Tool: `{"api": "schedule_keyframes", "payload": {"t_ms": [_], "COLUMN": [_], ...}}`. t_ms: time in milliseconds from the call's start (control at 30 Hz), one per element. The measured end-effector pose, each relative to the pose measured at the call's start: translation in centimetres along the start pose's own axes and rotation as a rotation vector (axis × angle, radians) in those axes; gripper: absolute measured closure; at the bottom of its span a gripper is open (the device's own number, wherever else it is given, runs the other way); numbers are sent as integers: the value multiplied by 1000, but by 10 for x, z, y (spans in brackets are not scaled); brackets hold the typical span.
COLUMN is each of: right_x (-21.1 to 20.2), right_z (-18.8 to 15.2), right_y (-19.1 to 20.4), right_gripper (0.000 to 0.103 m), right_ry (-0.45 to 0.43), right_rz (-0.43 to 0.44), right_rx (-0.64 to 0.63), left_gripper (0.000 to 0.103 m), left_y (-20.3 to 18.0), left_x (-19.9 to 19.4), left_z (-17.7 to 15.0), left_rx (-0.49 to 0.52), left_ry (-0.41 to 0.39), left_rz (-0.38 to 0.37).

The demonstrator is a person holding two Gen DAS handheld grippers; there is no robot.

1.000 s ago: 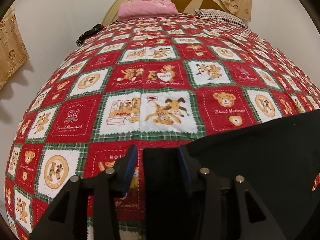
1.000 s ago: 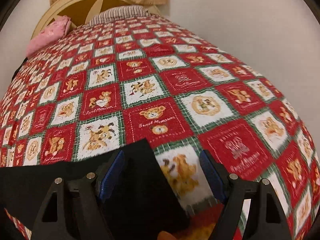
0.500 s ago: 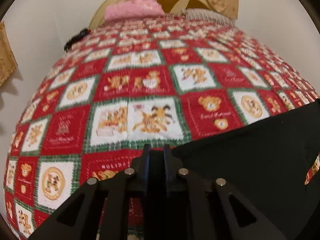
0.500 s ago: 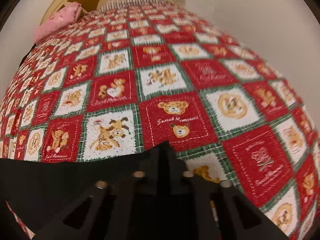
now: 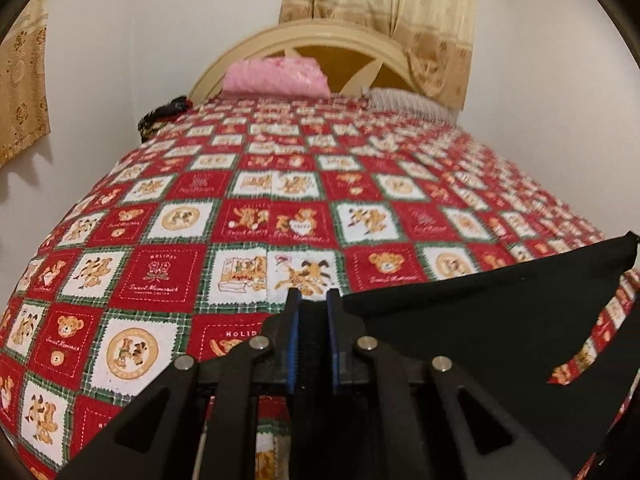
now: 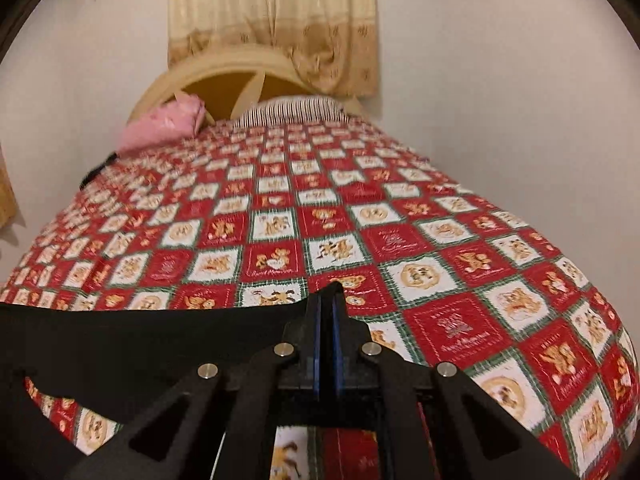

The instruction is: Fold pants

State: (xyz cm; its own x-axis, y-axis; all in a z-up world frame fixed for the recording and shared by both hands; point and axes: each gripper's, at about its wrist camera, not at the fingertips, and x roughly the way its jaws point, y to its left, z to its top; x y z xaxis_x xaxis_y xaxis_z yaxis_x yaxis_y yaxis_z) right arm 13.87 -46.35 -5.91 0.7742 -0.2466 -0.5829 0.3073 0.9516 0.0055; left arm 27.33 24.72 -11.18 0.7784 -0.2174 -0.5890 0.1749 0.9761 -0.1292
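Above quilt (image 5: 168,276): left claw (image 5: 312,312), right claw (image 6: 329,300) each clamp black pants (image 5: 480,320); legs cut off.

On the bedspread (image 5: 168,276), one red square reads "HOLIDAY" above "Sweet Memories"; another nearby shows "HOLID", the rest hidden. Other squares' words blur.

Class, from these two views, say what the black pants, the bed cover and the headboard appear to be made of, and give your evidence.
Black pants: thin matte woven cloth, probably; it sags between the grips. Bed cover: printed, slightly fuzzy cotton-like fabric. Headboard: rigid, cream-painted, likely wood.
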Motion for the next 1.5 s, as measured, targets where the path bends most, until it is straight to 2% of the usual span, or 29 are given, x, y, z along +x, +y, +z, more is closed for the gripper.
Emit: {"api": "schedule_keyframes", "payload": {"t_ms": [267,467,767,1067,1200,1233,1267,1333,1400,1467,1500], "right_x": [-56,-94,-111,-123,-126,-128,-131,-140,-156,-174,-184], "right_z": [-46,-84,-142,-173,-180,-179,-179,-177,-174,-170,-167], "right_y": [-16,-32,-57,-65,-68,-69,-69,-68,-67,-64,-60], "right_gripper": [99,99,99,99,98,98,94,66,65,65,65], "right_ry": [-112,-157,-100,-64,-49,-46,-41,-36,-54,-83,-101], "right_rz": [20,18,2,-17,-43,-45,-54,-87,-117,-143,-150], "right_rx": [57,136,227,253,249,252,248,231,221,208,202], "left_gripper": [90,90,90,90,87,83,82,79,75,64,64], "left_y": [4,6,11,11,12,11,10,11,17,23,30], "left_x": [-48,-77,-87,-99,-103,-106,-107,-114,-122,-127,-130], "left_z": [-23,-60,-116,-137,-146,-147,-149,-153,-159,-163,-166], "left_rx": [-20,-23,-39,-14,8,18,26,44,51,45,35], "left_ry": [-119,-137,-94,-104,-90,-88,-87,-87,-81,-79,-75], "left_rz": [-89,-142,-181,-170,-157,-153,-148,-127,-77,-44,-21]}}
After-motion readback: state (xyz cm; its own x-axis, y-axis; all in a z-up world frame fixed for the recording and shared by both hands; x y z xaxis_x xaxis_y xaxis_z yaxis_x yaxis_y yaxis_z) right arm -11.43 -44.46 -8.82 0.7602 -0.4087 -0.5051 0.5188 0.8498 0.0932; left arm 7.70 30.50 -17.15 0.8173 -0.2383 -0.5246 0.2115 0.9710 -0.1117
